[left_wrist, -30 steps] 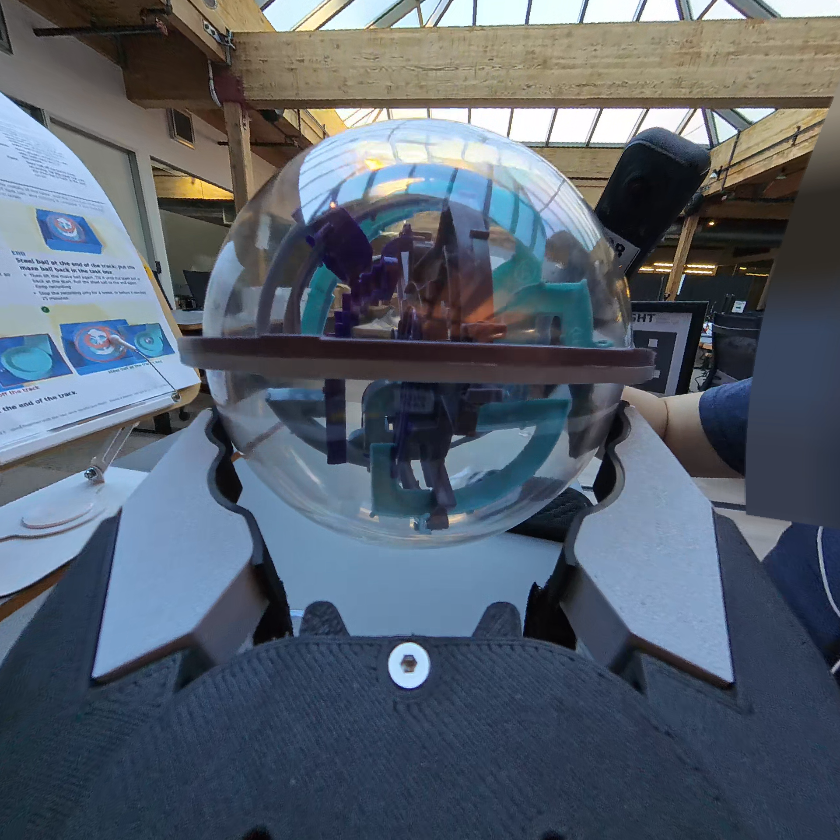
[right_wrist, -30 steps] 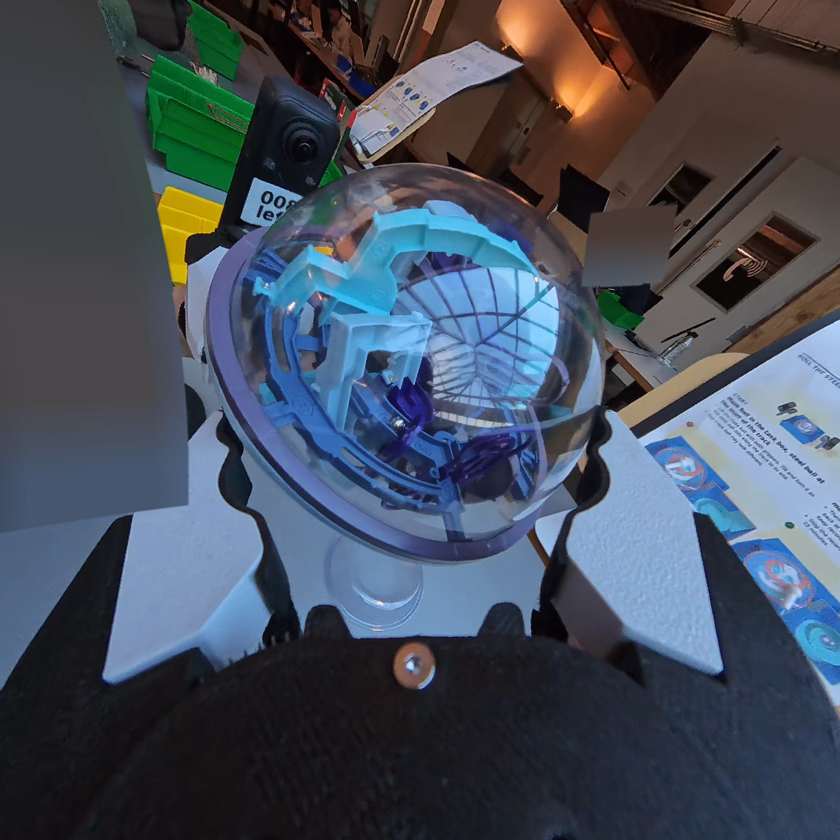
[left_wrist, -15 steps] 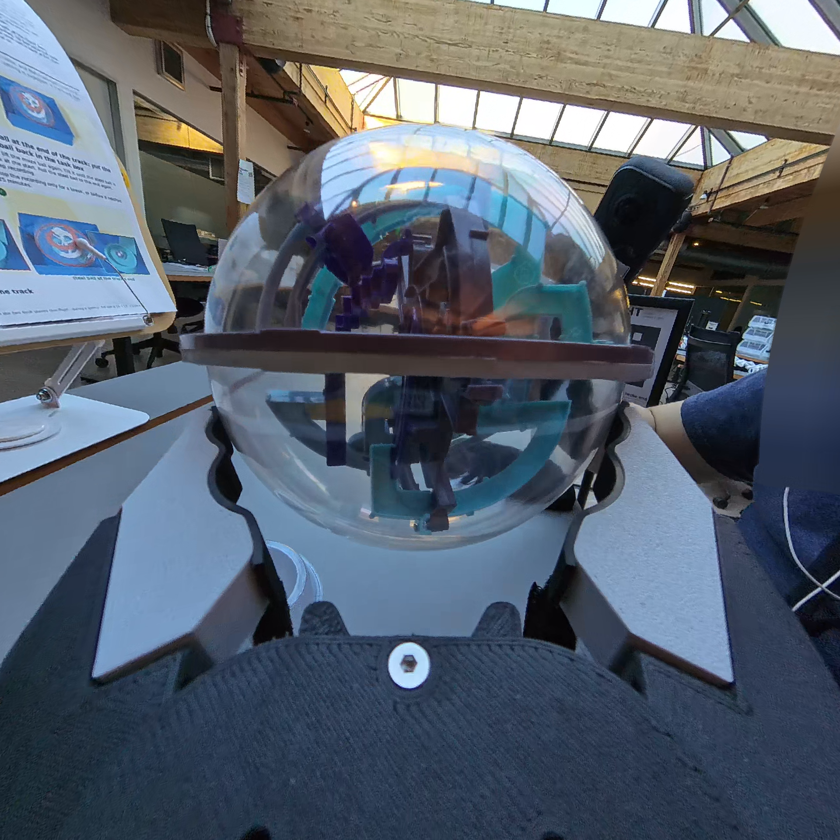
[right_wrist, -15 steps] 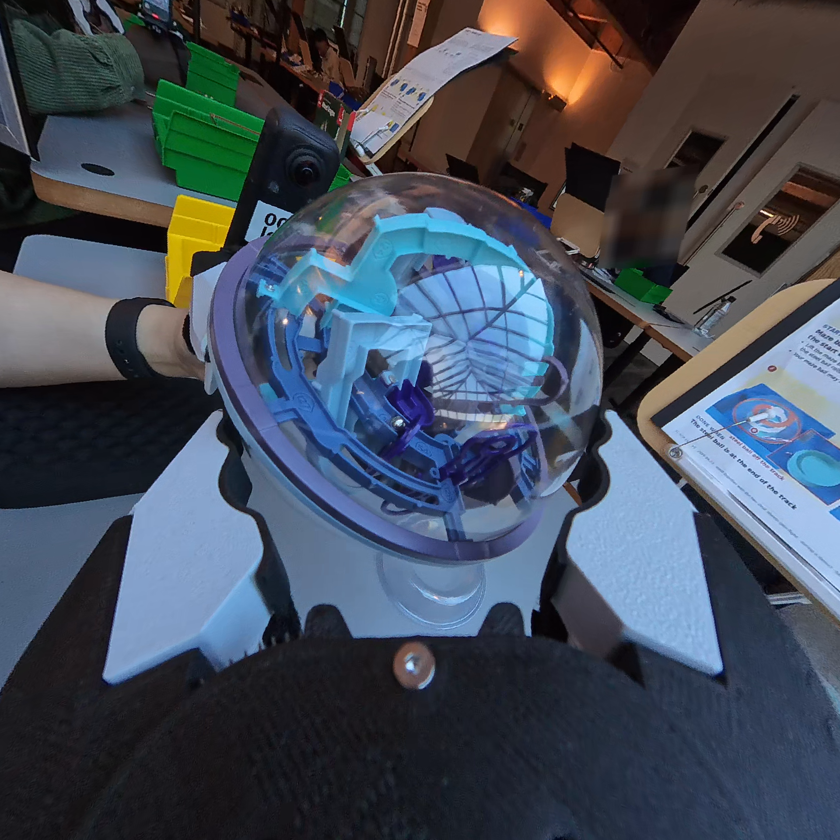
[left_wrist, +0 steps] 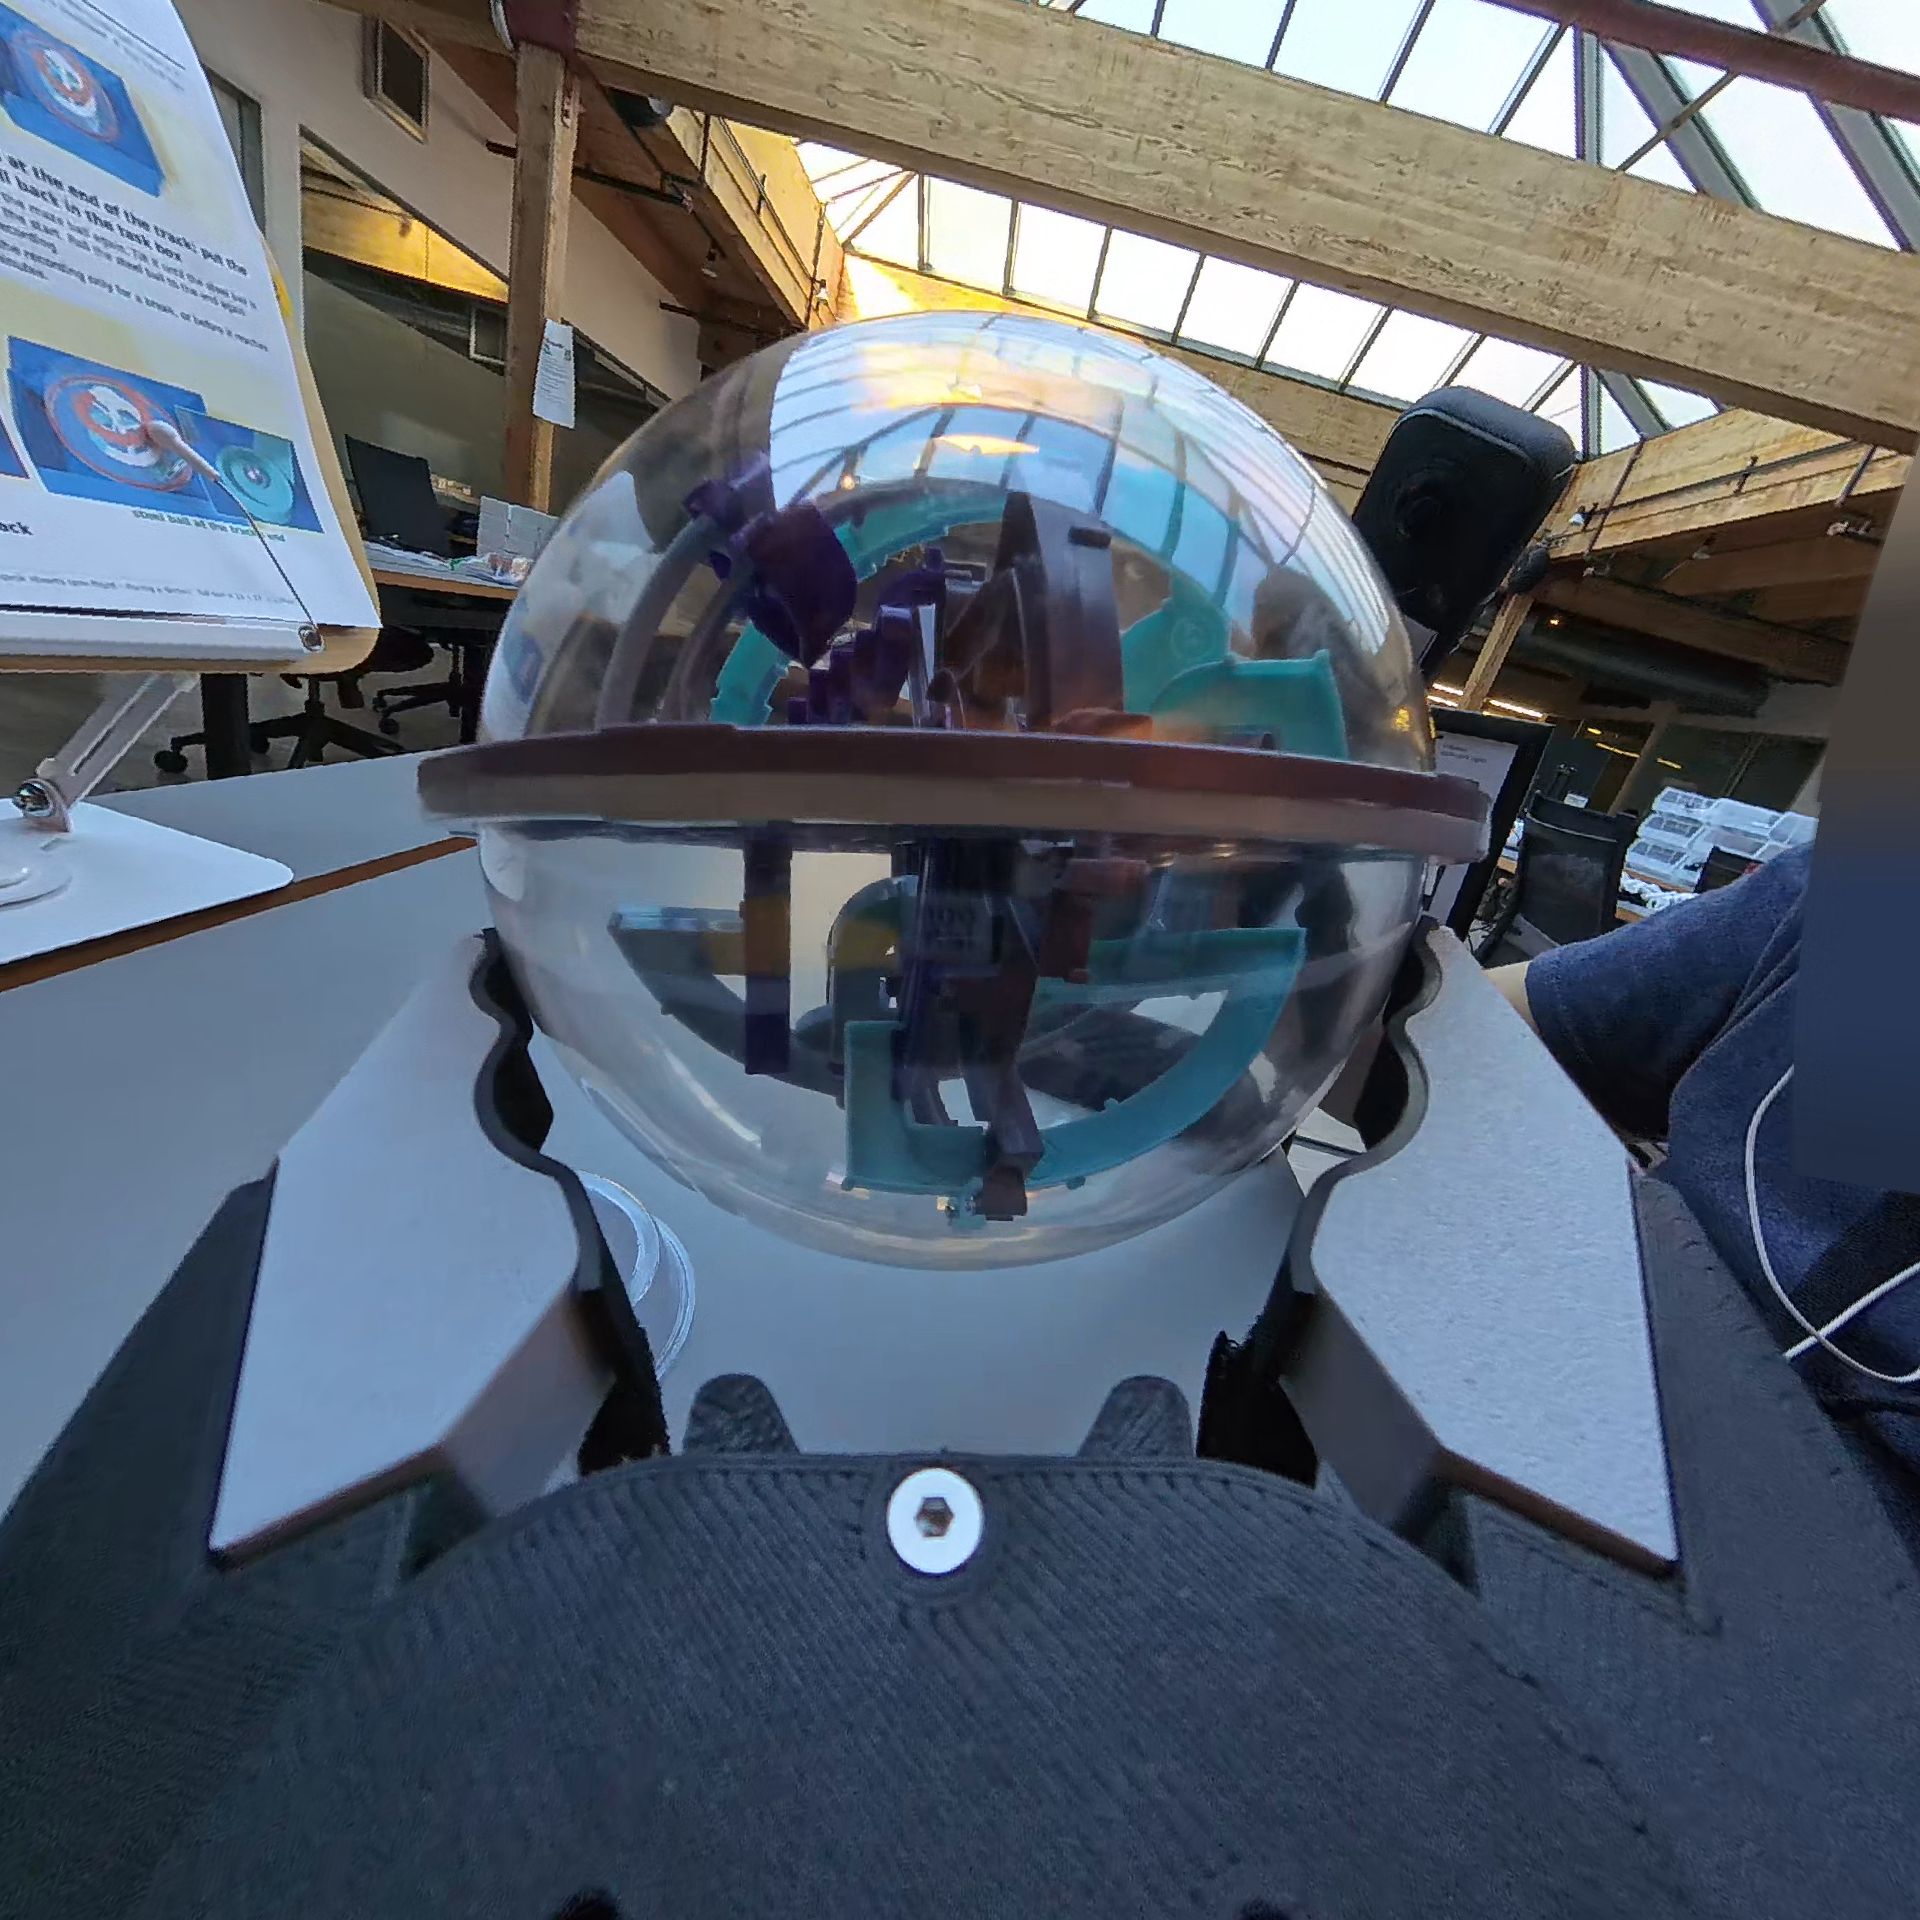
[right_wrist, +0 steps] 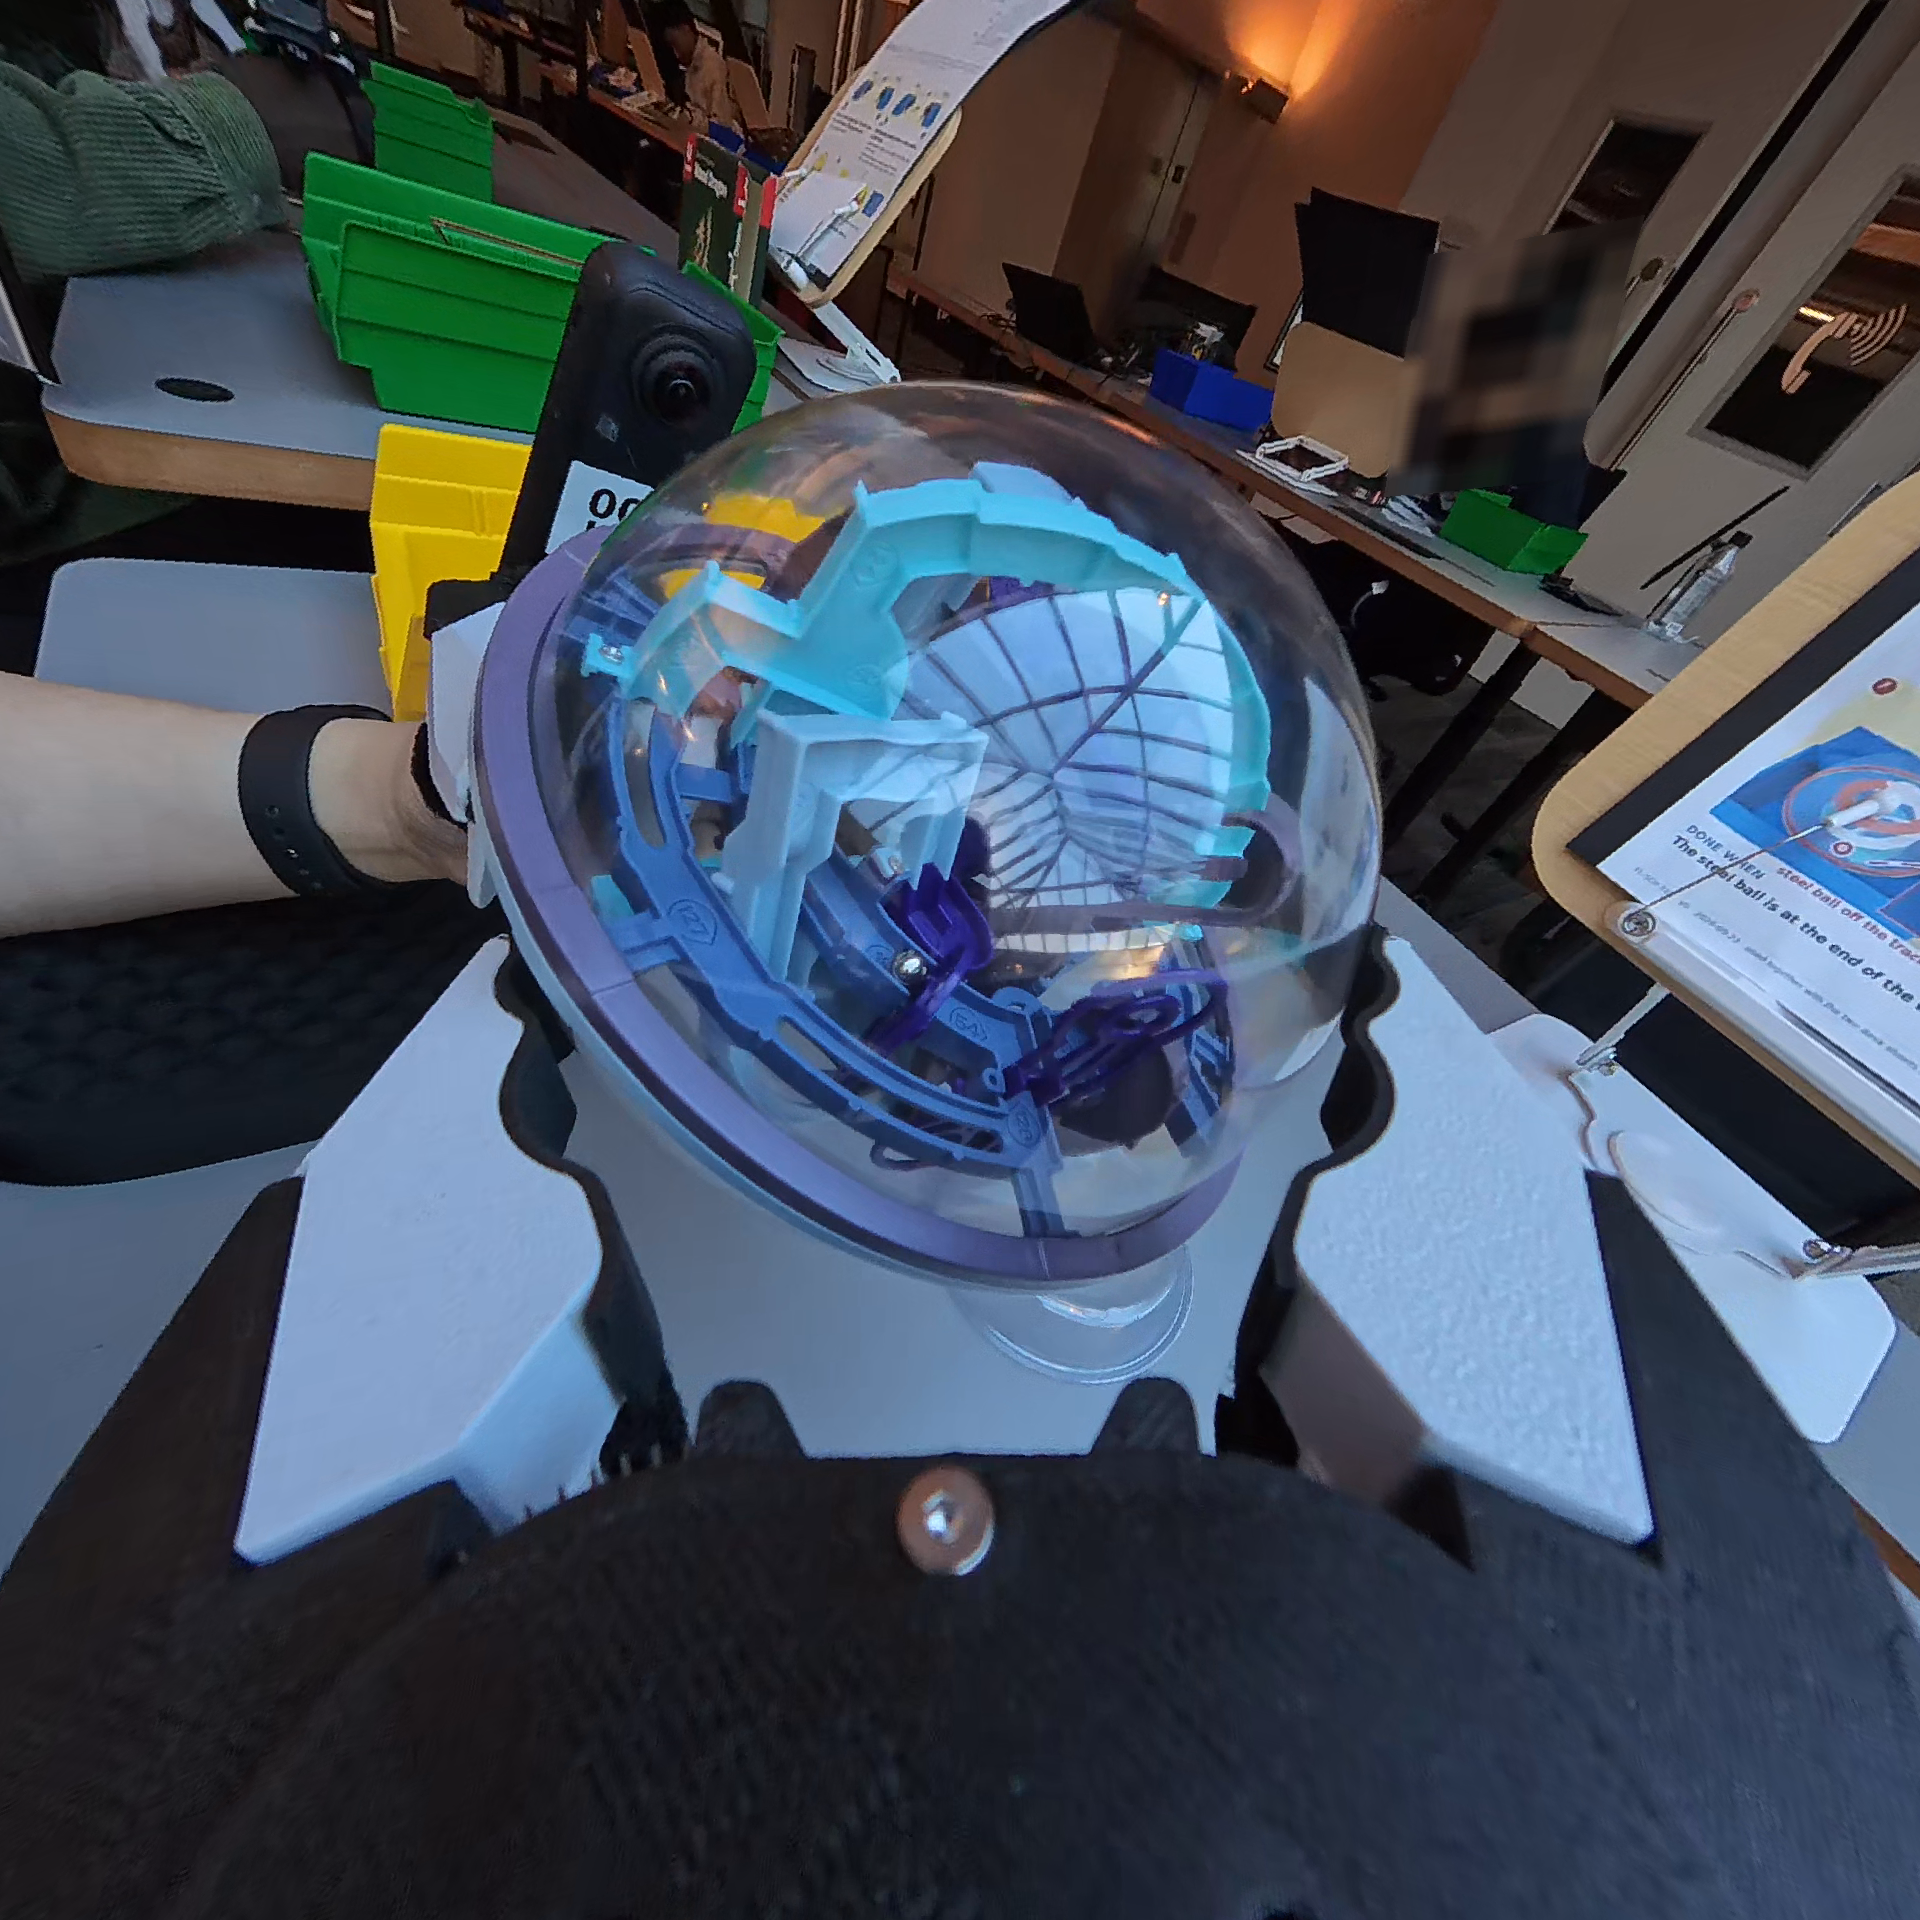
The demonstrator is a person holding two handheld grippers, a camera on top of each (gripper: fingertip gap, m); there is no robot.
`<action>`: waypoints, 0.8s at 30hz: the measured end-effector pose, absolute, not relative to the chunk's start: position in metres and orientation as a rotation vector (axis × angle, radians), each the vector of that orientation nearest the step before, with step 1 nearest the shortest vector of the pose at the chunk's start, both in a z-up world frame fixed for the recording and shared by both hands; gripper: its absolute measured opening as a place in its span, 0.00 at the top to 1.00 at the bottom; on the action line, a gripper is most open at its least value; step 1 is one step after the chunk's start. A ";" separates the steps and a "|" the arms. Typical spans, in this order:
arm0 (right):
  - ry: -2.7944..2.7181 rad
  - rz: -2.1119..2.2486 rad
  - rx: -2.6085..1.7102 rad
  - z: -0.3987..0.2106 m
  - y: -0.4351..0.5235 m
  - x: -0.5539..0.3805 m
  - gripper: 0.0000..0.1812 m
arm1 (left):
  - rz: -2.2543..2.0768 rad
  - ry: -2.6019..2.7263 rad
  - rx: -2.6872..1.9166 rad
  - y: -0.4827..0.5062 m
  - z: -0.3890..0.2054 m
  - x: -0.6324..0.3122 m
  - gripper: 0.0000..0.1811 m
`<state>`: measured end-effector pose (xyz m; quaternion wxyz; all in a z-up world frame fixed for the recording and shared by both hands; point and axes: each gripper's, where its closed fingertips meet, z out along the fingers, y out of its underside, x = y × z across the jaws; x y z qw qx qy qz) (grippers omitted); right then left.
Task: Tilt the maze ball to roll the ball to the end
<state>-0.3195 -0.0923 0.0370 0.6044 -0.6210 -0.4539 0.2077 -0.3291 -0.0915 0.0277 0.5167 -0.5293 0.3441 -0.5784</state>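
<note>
The maze ball (left_wrist: 951, 790) is a clear sphere with a dark purple ring around its middle and teal, blue and purple tracks inside. My left gripper (left_wrist: 951, 997) is shut on its lower half, ring level in this view. My right gripper (right_wrist: 945, 987) is shut on the maze ball (right_wrist: 1039, 727) from the other side, ring tilted down to the right. The ball is held above the table. A small steel ball (right_wrist: 912, 966) sits on a purple track piece near the centre. The left gripper's black camera (right_wrist: 644, 374) shows behind the sphere; the right gripper's camera (left_wrist: 1455, 499) shows likewise.
A clear ring stand (right_wrist: 1081, 1320) sits on the grey table (left_wrist: 208, 1039) under the ball. An instruction sheet on a board (left_wrist: 135, 364) stands beside it. Green bins (right_wrist: 447, 301) and a yellow bin (right_wrist: 436, 540) are behind. A hand with a black wristband (right_wrist: 312, 800) holds the left gripper.
Both grippers have swung together with the maze ball, so the background has shifted and the clear stand has come into view below. The steel ball keeps its place on the purple track.
</note>
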 end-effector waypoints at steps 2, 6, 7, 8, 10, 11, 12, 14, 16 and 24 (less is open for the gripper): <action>-1.045 0.483 -1.447 0.035 -0.092 -0.319 0.18 | -1.394 0.826 -1.277 -0.091 0.026 -0.329 0.13; -1.035 0.485 -1.460 0.032 -0.092 -0.318 0.18 | -1.402 0.828 -1.286 -0.091 0.023 -0.328 0.13; -1.030 0.488 -1.466 0.031 -0.091 -0.318 0.18 | -1.407 0.826 -1.291 -0.091 0.023 -0.328 0.13; -1.025 0.493 -1.472 0.031 -0.091 -0.318 0.18 | -1.414 0.822 -1.295 -0.090 0.022 -0.328 0.13; -1.013 0.503 -1.488 0.028 -0.090 -0.317 0.18 | -1.424 0.811 -1.303 -0.089 0.020 -0.327 0.13; -1.008 0.509 -1.498 0.026 -0.089 -0.317 0.18 | -1.428 0.809 -1.312 -0.089 0.018 -0.327 0.13; -1.002 0.515 -1.509 0.024 -0.089 -0.316 0.18 | -1.429 0.808 -1.322 -0.088 0.017 -0.327 0.13; -0.993 0.524 -1.522 0.019 -0.088 -0.316 0.18 | -1.423 0.812 -1.337 -0.087 0.014 -0.327 0.13; -0.984 0.533 -1.538 0.015 -0.087 -0.316 0.18 | -1.417 0.814 -1.349 -0.086 0.011 -0.326 0.13; -0.953 0.559 -1.556 0.008 -0.087 -0.315 0.18 | -1.443 0.813 -1.388 -0.086 0.002 -0.325 0.13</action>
